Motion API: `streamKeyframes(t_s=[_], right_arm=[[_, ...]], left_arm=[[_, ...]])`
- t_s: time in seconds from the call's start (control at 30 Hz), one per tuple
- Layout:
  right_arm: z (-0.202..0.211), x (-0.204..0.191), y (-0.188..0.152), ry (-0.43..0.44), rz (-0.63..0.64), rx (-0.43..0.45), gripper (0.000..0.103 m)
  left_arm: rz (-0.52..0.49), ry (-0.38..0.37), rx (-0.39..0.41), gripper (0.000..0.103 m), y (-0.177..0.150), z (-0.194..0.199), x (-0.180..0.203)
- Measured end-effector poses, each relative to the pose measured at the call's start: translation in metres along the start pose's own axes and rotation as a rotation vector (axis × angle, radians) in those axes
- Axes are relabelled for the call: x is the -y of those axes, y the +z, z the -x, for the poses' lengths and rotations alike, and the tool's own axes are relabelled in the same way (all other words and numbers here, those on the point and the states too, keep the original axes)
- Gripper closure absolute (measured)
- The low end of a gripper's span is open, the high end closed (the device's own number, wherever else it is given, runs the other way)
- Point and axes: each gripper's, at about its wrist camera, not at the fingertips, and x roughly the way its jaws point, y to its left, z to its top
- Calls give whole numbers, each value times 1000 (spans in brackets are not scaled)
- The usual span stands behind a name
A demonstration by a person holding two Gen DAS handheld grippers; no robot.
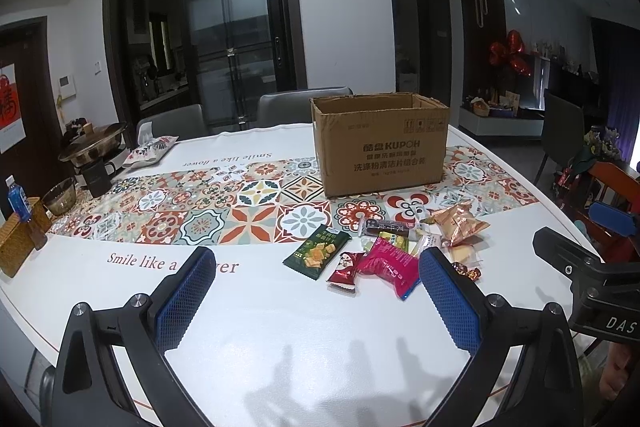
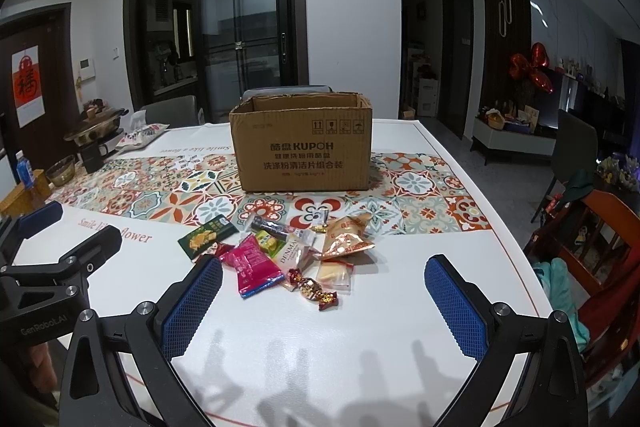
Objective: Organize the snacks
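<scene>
Both tongs (image 1: 316, 301) (image 2: 324, 307) wide open, empty

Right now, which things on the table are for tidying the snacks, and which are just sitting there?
For the job:
cardboard box
green packet
pink packet
gold packet
wrapped candies

Just lying about:
blue-capped bottle
glass bowl
metal pot

One cardboard box (image 2: 304, 143) is sitting in the middle of the frame. About ten snack packs (image 2: 280, 247) are lying in one pile below it; some overlap, so the count is rough. Two tongs are showing, one at each lower edge.
</scene>
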Motion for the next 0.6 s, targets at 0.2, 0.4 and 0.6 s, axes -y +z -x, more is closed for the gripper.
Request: streamKeyframes(t_s=[0.2,0.4,0.6], right_arm=[[0,0,0,1,0,0,1],[0,0,0,1,-1,1,1],[0,0,0,1,-1,1,1]], left_arm=[[0,-2,2,0,0,1,1],[-1,-1,1,0,1,1,1],[-1,0,2,0,2,1,1]])
